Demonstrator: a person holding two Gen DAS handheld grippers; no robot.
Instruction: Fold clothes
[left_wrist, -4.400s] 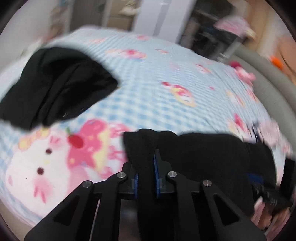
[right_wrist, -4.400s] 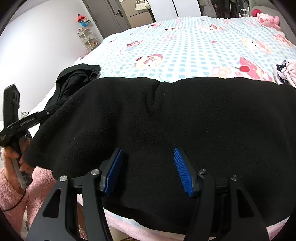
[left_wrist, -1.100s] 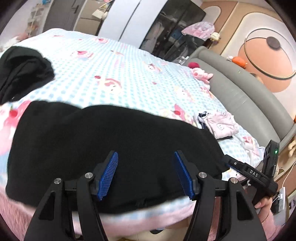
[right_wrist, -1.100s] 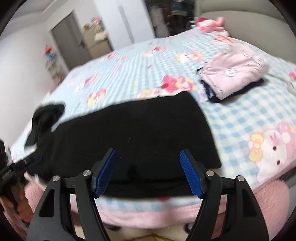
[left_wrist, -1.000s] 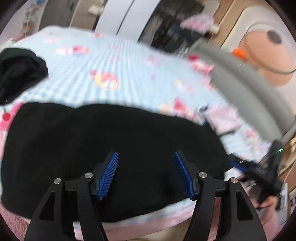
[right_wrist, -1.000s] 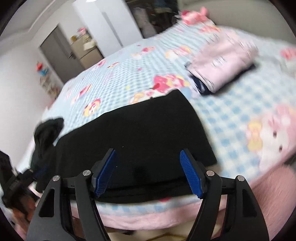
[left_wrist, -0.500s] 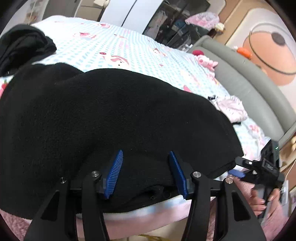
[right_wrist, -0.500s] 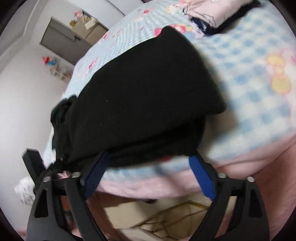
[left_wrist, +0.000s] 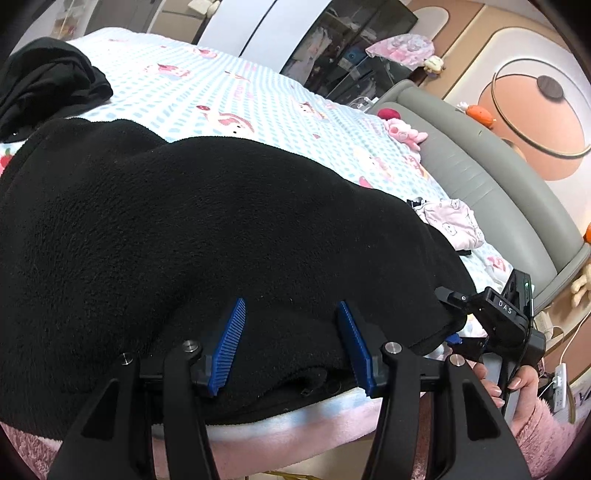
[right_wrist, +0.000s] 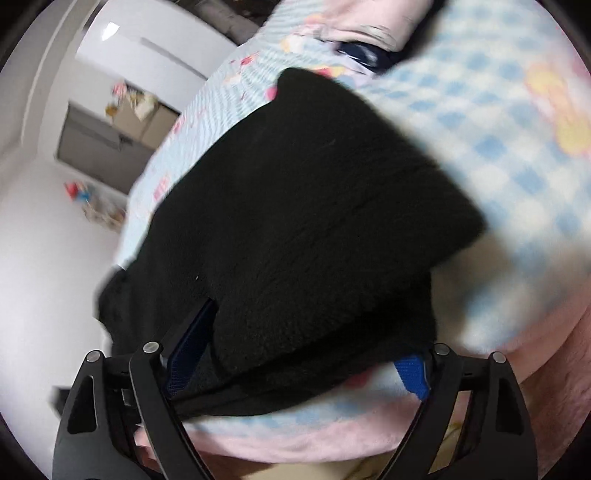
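Left wrist view showed your left tool (left_wrist: 290, 343) at the near edge of the bed (left_wrist: 258, 99), half open, its blue pads standing at both sides of the black fleece garment (left_wrist: 207, 229); I could not tell if they pressed it. The jaws had just been closing, with the fleece between them. The garment lay folded directly ahead of this tool, along the bed edge. To the right of it, your right tool (left_wrist: 461, 325) met the garment's far corner. In the right wrist view, blurred, your right tool (right_wrist: 299, 362) stood wide around the thick folded edge, and its jaws had just been closing a little after opening. Farther ahead lay a folded pink garment (left_wrist: 454, 223), and to the left a dark heap (left_wrist: 44, 77).
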